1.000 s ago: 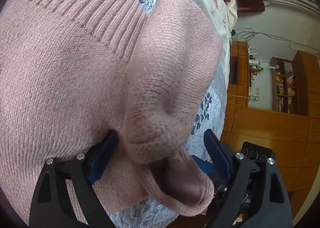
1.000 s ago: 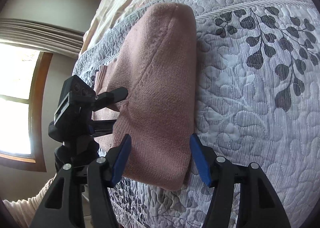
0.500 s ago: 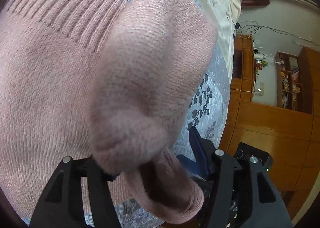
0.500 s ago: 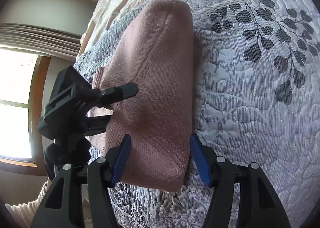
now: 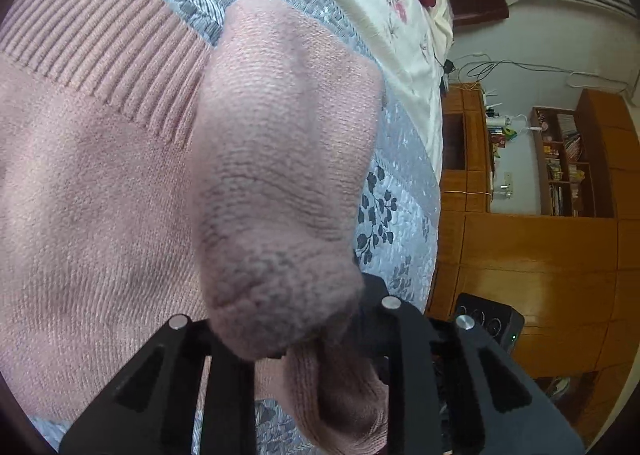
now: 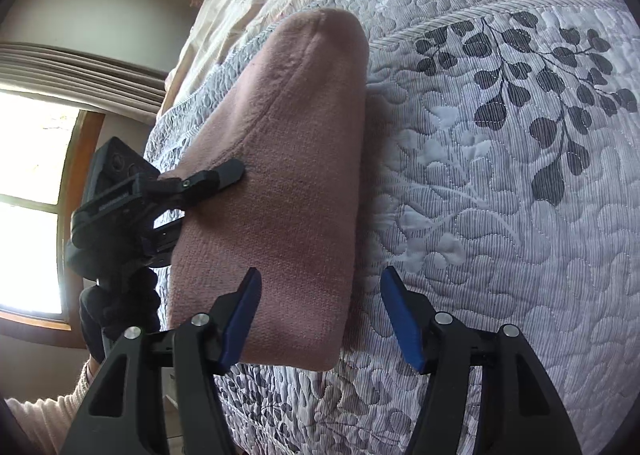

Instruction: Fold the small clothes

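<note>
Pink knit sweater [image 6: 280, 183] folded into a long narrow shape on the grey quilted bedspread [image 6: 500, 215], lying along the bedspread's striped border band, near the bed's side edge by the window [image 6: 32, 191]. Ribbed hem [image 5: 100, 55] flat on the quilt in the left wrist view, plain knit body spreading below it. One sleeve [image 5: 280, 175] raised off the body and bunched into a thick roll, its cuff end [image 5: 340, 407] drooping underneath. Left tool [image 5: 288, 339] clamped onto that sleeve, blue pads buried in the knit; in the right wrist view the same left tool [image 6: 216, 181] pressed against the sweater's window-side edge, fingers narrow with fabric between. Right tool [image 6: 320, 315] spread wide with nothing between the blue pads [image 6: 402, 323], hovering over the near end of the fold, one pad above the sweater, the other above bare quilt. Cream floral sheet [image 5: 384, 15] beyond the bedspread. Wooden cabinets [image 5: 540, 275] and a bookshelf [image 5: 564, 159] past the bed's far side. Cream knit sleeve of the person [image 6: 40, 419] at the lower left corner of the right wrist view
</note>
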`<state>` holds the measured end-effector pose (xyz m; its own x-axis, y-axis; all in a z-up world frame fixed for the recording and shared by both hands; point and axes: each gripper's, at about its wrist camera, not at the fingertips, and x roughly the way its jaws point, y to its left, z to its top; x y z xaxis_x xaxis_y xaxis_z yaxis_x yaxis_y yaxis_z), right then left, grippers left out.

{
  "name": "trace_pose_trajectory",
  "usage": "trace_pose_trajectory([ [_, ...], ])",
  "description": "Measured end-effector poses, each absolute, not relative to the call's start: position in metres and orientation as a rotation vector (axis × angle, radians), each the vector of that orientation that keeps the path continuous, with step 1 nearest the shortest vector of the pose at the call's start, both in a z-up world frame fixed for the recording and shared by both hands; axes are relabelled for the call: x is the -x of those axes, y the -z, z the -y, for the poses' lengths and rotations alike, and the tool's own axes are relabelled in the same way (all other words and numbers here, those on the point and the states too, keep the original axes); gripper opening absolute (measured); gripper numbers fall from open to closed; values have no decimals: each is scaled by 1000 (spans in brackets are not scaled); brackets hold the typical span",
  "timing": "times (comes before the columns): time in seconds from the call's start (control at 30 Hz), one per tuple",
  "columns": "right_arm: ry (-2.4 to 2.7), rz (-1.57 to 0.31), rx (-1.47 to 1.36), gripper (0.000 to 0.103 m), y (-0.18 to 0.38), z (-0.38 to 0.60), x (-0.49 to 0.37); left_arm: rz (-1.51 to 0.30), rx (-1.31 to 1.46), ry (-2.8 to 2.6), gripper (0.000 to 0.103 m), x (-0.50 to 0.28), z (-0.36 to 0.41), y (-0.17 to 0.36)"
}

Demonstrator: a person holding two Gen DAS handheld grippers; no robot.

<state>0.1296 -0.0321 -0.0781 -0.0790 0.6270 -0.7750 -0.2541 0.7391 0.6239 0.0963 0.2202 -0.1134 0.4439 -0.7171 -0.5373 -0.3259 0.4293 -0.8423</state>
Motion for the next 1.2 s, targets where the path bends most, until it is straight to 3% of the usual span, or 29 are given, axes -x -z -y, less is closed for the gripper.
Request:
trace_pose_trajectory([
  [0.4, -863, -1488, -294, 64, 73, -13, -113, -1052, 998, 229, 21, -48, -319, 56],
  [0.7, -985, -1533, -249, 67, 81, -87, -93, -1023, 933, 148, 21, -4, -403, 70],
  [0.87, -929, -1608, -163, 67, 109, -114, -83, -1053, 967, 152, 21, 9, -420, 117],
  [1.0, -906, -1618, -100, 39, 120, -115, -75, -1051, 969, 152, 24, 7, -408, 144],
  [1.07, -897, -1620, -103, 30, 122, -107, -76, -1038, 929, 155, 27, 4, -405, 146],
  [1.2, -878, -1647, -126, 26, 128, -89, -82, -1047, 862, 174, 28, -2, -401, 146],
])
